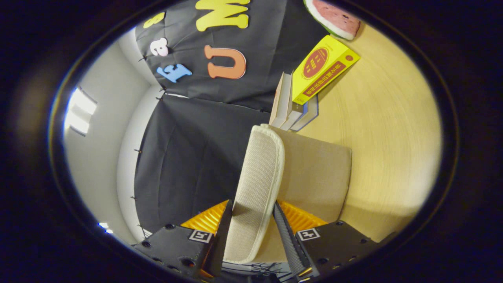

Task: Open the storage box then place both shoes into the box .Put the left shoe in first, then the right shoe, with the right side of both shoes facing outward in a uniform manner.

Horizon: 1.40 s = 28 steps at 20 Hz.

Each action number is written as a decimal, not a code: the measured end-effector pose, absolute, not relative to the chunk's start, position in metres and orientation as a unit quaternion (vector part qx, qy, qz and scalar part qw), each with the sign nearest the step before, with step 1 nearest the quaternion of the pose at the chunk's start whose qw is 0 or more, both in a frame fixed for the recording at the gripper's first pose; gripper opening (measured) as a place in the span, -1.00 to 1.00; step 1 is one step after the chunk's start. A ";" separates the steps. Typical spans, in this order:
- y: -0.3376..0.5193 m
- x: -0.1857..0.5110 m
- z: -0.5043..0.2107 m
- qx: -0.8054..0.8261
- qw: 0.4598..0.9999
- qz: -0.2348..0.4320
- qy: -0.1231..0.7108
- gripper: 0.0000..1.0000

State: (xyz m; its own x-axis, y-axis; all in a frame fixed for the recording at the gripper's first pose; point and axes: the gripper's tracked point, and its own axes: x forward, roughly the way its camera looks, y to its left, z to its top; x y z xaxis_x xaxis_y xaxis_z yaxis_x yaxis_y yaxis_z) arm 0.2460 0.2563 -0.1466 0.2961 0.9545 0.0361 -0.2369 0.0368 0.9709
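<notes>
Gripper view: tool point(251, 220) clamps beige lid point(257, 184) of storage box point(318, 173).

Setting: a staged recording booth, not a lived-in home. Evidence: a black cloth wall point(188, 157) hangs in panels, pinned along its edges, in front of a plain white room wall point(98, 157) with a bright window point(78, 112). A light wood-grain counter point(385, 129) meets the cloth directly. Household props are laid out on the counter: a few books point(289, 108) standing against the cloth, a yellow box point(322, 70) leaning on them, and a watermelon-slice item point(334, 17) beyond. The arrangement imitates a domestic surface inside a test enclosure.
</notes>
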 end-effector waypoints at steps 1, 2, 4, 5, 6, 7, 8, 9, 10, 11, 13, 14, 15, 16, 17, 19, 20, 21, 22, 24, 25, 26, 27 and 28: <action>0.253 0.245 -0.145 0.509 0.625 0.475 0.352 0.17; 0.249 0.246 -0.147 0.506 0.630 0.471 0.354 0.09; 0.238 0.247 -0.145 0.510 0.633 0.466 0.350 -0.23; 0.239 0.244 -0.144 0.510 0.633 0.467 0.350 -0.38; 0.238 0.242 -0.143 0.505 0.634 0.469 0.351 -0.54; 0.237 0.243 -0.144 0.502 0.638 0.466 0.353 -0.54; 0.235 0.243 -0.140 0.504 0.636 0.467 0.353 -0.54; 0.233 0.244 -0.131 0.512 0.631 0.471 0.344 -0.54; 0.238 0.239 -0.117 0.523 0.623 0.477 0.334 -0.75; 0.233 0.238 -0.109 0.518 0.624 0.483 0.331 -0.95; 0.228 0.231 -0.095 0.504 0.637 0.484 0.325 -0.90; 0.228 0.229 -0.086 0.499 0.642 0.485 0.322 -0.89; 0.230 0.227 -0.077 0.492 0.649 0.485 0.318 -0.89; 0.233 0.226 -0.068 0.487 0.656 0.484 0.315 -0.89; 0.237 0.224 -0.060 0.480 0.663 0.481 0.313 -0.88; 0.246 0.223 -0.042 0.468 0.679 0.475 0.306 -0.88; 0.251 0.222 -0.032 0.461 0.687 0.473 0.301 -0.88; 0.257 0.221 -0.023 0.455 0.695 0.471 0.298 -0.88; 0.264 0.220 -0.012 0.448 0.701 0.471 0.294 -0.88; 0.282 0.219 0.009 0.433 0.715 0.470 0.283 -0.88; 0.292 0.218 0.019 0.426 0.723 0.469 0.277 -0.88; 0.302 0.218 0.028 0.419 0.729 0.468 0.272 -0.88; 0.313 0.216 0.038 0.413 0.733 0.469 0.268 -0.88; 0.325 0.217 0.048 0.407 0.737 0.470 0.264 -0.88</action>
State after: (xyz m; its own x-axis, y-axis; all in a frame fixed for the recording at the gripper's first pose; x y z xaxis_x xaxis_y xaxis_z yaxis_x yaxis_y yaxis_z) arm 0.2173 0.3249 0.0481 0.4192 0.9079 -0.0070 -0.4772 0.2269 0.8490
